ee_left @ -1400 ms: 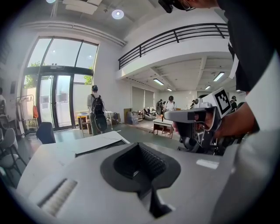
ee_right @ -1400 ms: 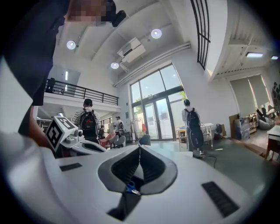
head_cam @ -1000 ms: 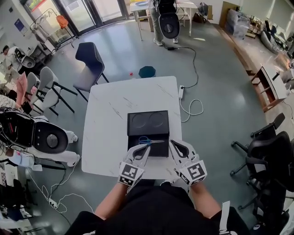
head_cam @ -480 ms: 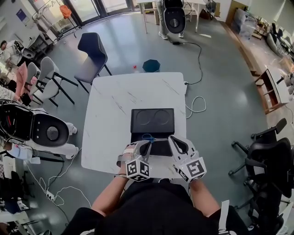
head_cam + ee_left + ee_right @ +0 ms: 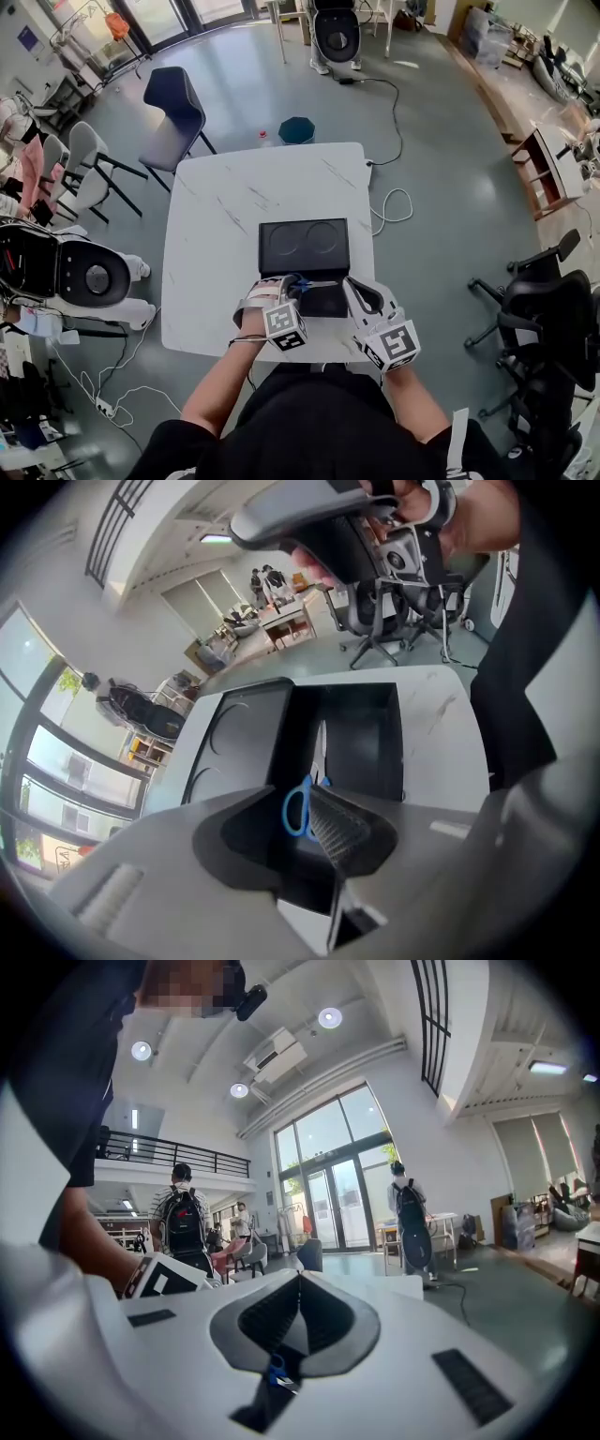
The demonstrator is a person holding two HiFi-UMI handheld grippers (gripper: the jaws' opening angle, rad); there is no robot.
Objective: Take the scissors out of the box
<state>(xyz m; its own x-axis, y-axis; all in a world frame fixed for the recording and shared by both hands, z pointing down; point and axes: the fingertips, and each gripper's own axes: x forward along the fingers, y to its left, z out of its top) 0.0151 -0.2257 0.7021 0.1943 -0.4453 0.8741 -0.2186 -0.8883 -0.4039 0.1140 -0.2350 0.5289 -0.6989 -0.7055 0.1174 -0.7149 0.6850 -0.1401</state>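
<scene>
A black box (image 5: 330, 304) lies open on the white table (image 5: 216, 234), its lid (image 5: 303, 246) folded back. Blue-handled scissors (image 5: 314, 283) rest in the near compartment, blades to the right. My left gripper (image 5: 287, 283) points steeply down at the blue handles. In the left gripper view its jaws (image 5: 295, 803) are opening, and a blue handle loop (image 5: 292, 810) shows in the gap, with no pad pressing on it. My right gripper (image 5: 355, 287) hovers level at the box's right side, shut and holding nothing (image 5: 300, 1279).
A dark chair (image 5: 173, 103) and a teal stool (image 5: 298, 129) stand beyond the table's far edge. More chairs (image 5: 80, 169) are at the left and office chairs (image 5: 539, 309) at the right. A white cable (image 5: 389, 202) lies on the floor by the table.
My left gripper has rolled over and dropped from beside the box down onto the blue handles. The right gripper has hardly moved.
</scene>
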